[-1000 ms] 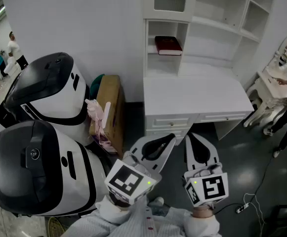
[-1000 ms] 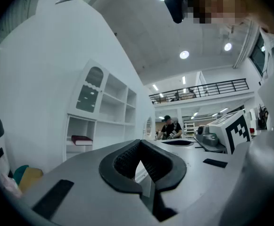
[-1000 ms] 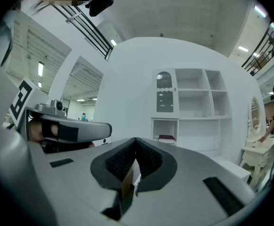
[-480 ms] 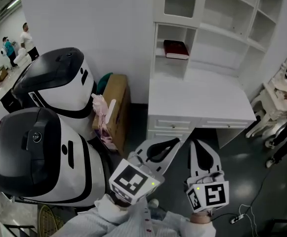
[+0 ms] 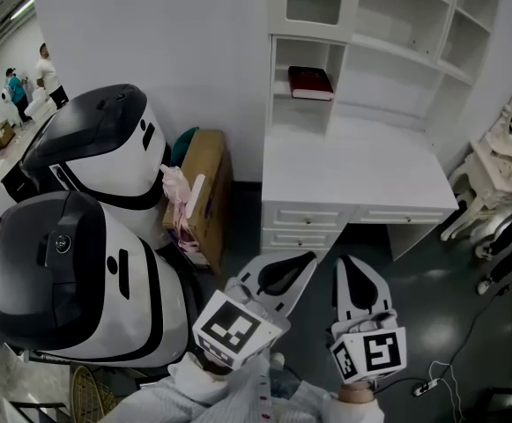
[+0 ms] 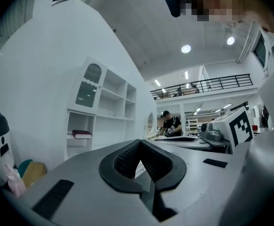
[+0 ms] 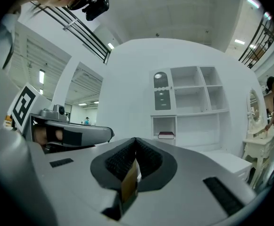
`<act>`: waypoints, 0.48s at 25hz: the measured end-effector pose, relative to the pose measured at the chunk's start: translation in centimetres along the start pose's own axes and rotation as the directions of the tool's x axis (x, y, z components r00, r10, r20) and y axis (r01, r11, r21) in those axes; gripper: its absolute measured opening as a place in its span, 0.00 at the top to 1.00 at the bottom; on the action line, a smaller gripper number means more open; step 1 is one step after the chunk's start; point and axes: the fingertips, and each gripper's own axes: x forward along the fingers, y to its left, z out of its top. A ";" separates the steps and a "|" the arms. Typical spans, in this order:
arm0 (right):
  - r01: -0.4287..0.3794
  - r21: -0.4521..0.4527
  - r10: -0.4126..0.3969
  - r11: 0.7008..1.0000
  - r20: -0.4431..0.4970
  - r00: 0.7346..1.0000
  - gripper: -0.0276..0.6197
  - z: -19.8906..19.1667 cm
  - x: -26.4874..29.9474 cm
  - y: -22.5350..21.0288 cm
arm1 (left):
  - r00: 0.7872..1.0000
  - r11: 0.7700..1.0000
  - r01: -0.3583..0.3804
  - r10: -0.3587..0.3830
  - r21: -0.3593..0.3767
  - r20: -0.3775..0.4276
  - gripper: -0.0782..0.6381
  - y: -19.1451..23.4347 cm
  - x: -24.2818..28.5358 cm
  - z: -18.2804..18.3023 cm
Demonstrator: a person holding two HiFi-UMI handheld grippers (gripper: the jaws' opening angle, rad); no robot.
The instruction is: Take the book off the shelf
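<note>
Approach step, nothing grabbed yet. Left tongs (image 5: 308,258) are pinched fully shut, and right tongs (image 5: 347,261) are closed tip to tip. Both are empty as far as I can make out. The book (image 5: 310,82) lies flat on its shelf (image 5: 293,100), well ahead of both noses and higher, beyond the desk (image 5: 352,179), roughly between their two lines of aim. Next, I'd say: carry one pair across the desk, spread its jaws, and square them to the book's near edge.

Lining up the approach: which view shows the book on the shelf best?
Head view: the dark red book lies flat in its cubby, cover visible from above. Left gripper view shows it tiny, edge-on, far left; right gripper view likewise, near centre.
</note>
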 end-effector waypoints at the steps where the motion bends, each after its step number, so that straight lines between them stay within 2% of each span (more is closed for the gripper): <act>1: 0.000 0.000 0.000 1.000 -0.003 1.000 0.94 -0.1 0.4 -0.2 | 1.000 1.000 -0.001 0.001 -0.002 -0.002 0.88 0.3 0.3 -0.1; 5: -0.003 -0.001 0.003 1.000 -0.016 1.000 0.94 -0.5 3.0 -1.3 | 1.000 1.000 -0.005 0.005 -0.008 -0.001 0.88 2.4 1.8 -0.3; 12: 0.018 -0.005 -0.018 1.000 -0.033 0.999 0.94 -1.2 10.1 -3.9 | 1.000 1.000 -0.007 0.007 0.001 -0.005 0.88 9.0 5.6 0.0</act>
